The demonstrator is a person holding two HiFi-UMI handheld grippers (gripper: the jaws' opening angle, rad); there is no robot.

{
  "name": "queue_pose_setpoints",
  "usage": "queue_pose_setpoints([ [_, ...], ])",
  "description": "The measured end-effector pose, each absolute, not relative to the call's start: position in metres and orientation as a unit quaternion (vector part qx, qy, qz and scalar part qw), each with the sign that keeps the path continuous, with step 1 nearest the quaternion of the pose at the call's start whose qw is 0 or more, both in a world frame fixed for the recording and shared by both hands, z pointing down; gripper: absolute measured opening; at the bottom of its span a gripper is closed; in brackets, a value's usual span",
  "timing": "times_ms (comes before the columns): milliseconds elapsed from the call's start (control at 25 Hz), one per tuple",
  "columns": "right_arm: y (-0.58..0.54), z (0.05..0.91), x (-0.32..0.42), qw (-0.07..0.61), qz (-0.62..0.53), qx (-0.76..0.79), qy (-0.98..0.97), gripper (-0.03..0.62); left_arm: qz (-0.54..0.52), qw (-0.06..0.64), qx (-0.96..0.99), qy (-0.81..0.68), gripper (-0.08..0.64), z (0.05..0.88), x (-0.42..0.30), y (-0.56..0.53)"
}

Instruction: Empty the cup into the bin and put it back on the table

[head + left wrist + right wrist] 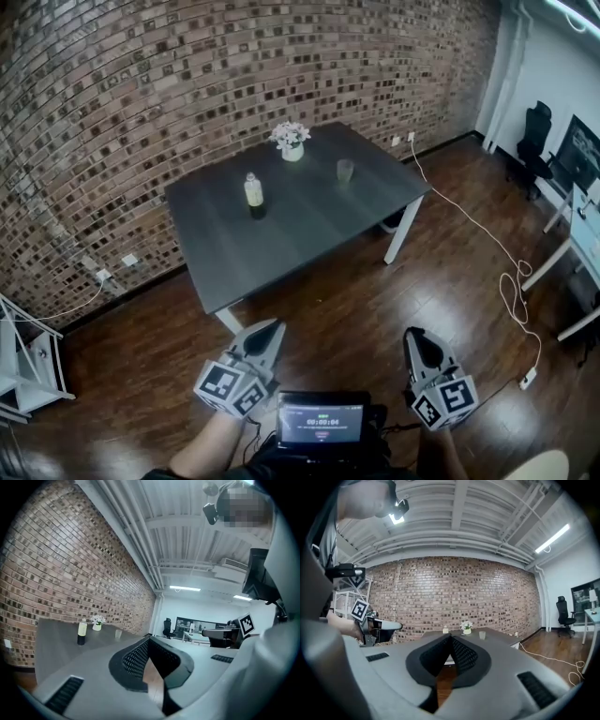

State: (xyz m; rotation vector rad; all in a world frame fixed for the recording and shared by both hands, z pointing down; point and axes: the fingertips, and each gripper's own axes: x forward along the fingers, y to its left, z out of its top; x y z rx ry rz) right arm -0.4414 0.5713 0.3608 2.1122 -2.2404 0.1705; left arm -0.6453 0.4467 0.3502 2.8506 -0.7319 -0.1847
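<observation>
Jaws of both grippers are seen shut tip to tip, with nothing between them. The left gripper (pixel 270 330) and the right gripper (pixel 417 337) are held low over the wooden floor (pixel 375 300), well apart from the table (pixel 281 248).

On the dark tabletop the cup (pixel 345 171), small and clear, is stood upright towards the far right corner. Whether anything is in it cannot be told. A bottle (pixel 253 190), pale yellow above and dark at its base, is stood upright near the middle. A white pot of white flowers (pixel 292 141) is set at the far edge by the brick wall (pixel 141 94).

Only in the head view are a small screen (pixel 322 419) at the person's front and a white cable (pixel 511 281) across the floor shown. In the left gripper view the bottle, pot and cup are seen in a row at the left, with the right gripper's marker cube at the right. In the right gripper view the three are seen straight beyond the jaw tips, with the left gripper's cube at the left.
</observation>
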Motion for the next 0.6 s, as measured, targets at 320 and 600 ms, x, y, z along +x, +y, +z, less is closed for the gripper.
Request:
queue_pose_setpoints([
  [320, 0.514, 0.362, -0.383, 0.016, 0.048, 0.664, -0.746, 0.002, -0.071, 0.083, 0.959, -0.260, 0.000, 0.345, -0.585, 0.397],
  [600, 0.473, 0.352, -0.322, 0.018, 0.044, 0.637, -0.770, 0.002, -0.079, 0.075, 0.951, -0.290, 0.000, 0.336, -0.529, 0.360],
])
